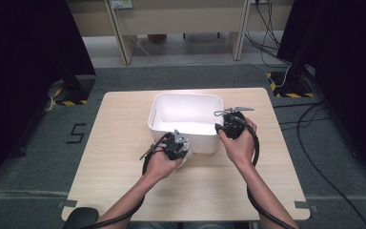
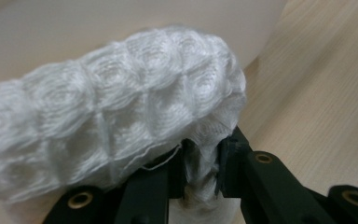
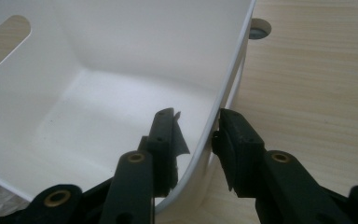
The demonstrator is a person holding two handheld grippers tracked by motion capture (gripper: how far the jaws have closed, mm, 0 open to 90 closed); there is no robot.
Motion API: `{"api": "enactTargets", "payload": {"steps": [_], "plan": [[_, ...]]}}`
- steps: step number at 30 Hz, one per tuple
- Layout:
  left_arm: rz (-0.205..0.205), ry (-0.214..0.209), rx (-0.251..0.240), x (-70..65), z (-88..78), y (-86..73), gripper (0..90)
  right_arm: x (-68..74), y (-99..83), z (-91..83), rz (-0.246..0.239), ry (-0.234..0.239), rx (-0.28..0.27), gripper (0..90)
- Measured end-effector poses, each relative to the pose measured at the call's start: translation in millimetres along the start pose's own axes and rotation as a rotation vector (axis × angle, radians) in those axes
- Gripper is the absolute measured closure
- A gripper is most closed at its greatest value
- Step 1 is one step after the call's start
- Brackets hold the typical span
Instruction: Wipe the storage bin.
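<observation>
A white plastic bin [image 1: 186, 97] stands at the middle of the wooden table [image 1: 124, 181]. My left gripper [image 1: 180, 143] is at the bin's near wall, shut on a white waffle-textured cloth [image 1: 187, 153]. In the left gripper view the cloth [image 2: 112, 107] bulges above the jaws, and a fold is pinched at the left gripper [image 2: 201, 156]. My right gripper [image 1: 226, 125] sits on the bin's right wall near the front corner. In the right gripper view the right gripper [image 3: 198, 115] straddles the bin wall [image 3: 228, 79], one jaw inside and one outside, closed on the rim.
The inside of the bin [image 3: 98, 130] holds nothing. Bare tabletop [image 3: 317, 93] lies to the right of the bin, with a small round hole [image 3: 260, 29] near the far corner. Dark floor, cables and desk legs surround the table.
</observation>
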State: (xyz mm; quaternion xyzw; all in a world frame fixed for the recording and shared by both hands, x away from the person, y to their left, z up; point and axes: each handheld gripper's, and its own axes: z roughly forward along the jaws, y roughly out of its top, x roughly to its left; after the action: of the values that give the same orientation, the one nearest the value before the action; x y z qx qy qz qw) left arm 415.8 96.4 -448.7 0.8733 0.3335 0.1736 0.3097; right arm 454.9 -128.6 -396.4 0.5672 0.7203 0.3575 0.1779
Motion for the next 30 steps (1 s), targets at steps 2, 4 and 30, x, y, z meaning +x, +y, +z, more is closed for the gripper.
{"api": "enactTargets", "payload": {"steps": [2,4,30], "plan": [[0.001,-0.001,0.005,-0.1,2.0,-1.0,76.3,0.0,0.0,0.0,-0.001,0.0,0.0,67.6],[-0.001,-0.003,0.008,-0.3,4.3,-2.1,76.3,0.0,0.0,0.0,0.0,0.0,0.0,67.6],[0.009,-0.018,0.024,-5.5,13.8,-0.1,76.3,0.1,0.0,0.0,0.0,-0.001,0.0,67.4]]}}
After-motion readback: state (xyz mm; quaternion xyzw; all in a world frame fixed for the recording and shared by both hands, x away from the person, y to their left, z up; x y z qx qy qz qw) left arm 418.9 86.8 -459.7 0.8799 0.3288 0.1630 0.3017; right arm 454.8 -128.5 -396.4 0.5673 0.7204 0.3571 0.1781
